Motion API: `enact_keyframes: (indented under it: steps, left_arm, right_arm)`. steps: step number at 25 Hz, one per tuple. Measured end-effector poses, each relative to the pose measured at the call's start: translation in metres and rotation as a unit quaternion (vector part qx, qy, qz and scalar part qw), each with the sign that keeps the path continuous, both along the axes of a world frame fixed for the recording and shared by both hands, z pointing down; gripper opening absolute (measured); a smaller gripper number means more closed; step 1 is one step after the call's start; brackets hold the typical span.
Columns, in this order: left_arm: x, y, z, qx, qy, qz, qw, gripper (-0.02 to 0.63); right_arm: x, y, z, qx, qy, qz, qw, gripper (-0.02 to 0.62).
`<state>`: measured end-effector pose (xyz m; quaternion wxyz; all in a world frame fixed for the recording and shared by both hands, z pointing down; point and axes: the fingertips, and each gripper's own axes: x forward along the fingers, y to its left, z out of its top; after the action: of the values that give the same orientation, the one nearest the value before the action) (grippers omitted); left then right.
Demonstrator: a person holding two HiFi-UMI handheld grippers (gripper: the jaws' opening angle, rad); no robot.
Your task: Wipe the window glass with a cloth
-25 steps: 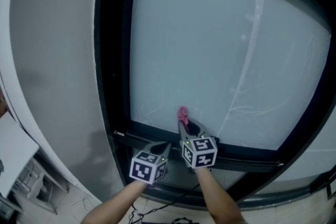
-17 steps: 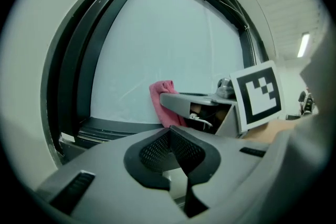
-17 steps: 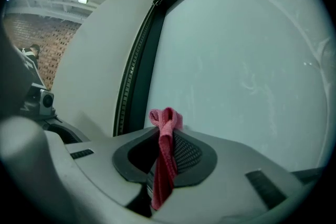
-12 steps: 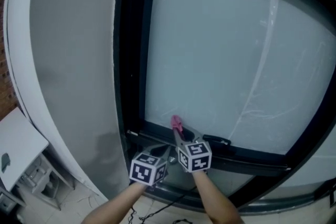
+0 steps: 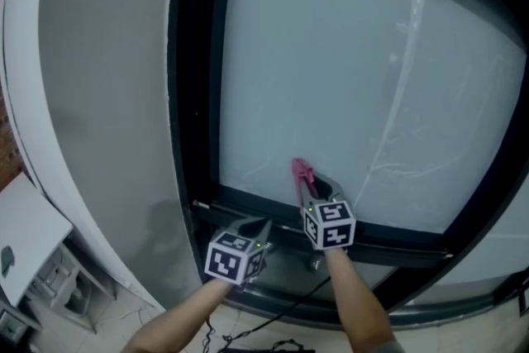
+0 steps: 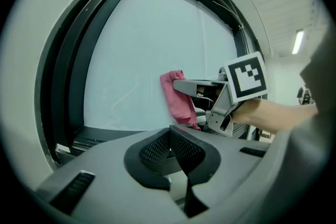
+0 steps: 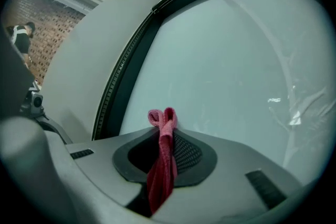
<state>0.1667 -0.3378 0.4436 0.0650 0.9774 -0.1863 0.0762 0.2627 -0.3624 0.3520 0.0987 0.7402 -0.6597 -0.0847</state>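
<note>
The pink cloth (image 5: 302,172) is pinched in the right tongs (image 5: 307,183), and in the right gripper view it runs as a folded strip between the two closed pads, with a small looped end sticking out past their tips and the rest hanging back toward the handle. That loop sits at the lower part of the window glass (image 5: 355,70), a little above the bottom rail (image 5: 388,239) and left of the pane's middle; whether it actually presses on the pane cannot be told. The glass is pale and cloudy, with faint streaks on its right half. The marker cube (image 5: 331,225) on the right tongs lies over the bottom rail, with the forearm behind it. The left tongs (image 5: 252,228) hang lower and to the left, in front of the rail and off the glass, their pads brought together on nothing. A black window frame (image 5: 192,95) borders the pane, and a grey wall (image 5: 99,95) lies to its left.
</note>
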Motion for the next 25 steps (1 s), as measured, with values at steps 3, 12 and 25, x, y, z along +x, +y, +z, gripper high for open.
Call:
enact_keyframes:
  steps: [3, 12, 25]
  left_arm:
    - [0.012, 0.01, -0.001, -0.006, -0.001, 0.015, 0.9999, 0.002]
    - [0.057, 0.039, -0.004, -0.008, 0.001, 0.057, 0.9983, 0.002]
    - [0.117, 0.09, -0.007, -0.005, 0.007, 0.105, 0.9944, 0.002]
  right_arm:
    - [0.023, 0.015, 0.0, 0.0, 0.019, 0.031, 0.999, 0.046]
    - [0.084, 0.068, 0.0, 0.019, 0.017, 0.096, 0.995, 0.046]
    - [0.152, 0.145, 0.026, 0.022, -0.013, 0.165, 0.986, 0.046]
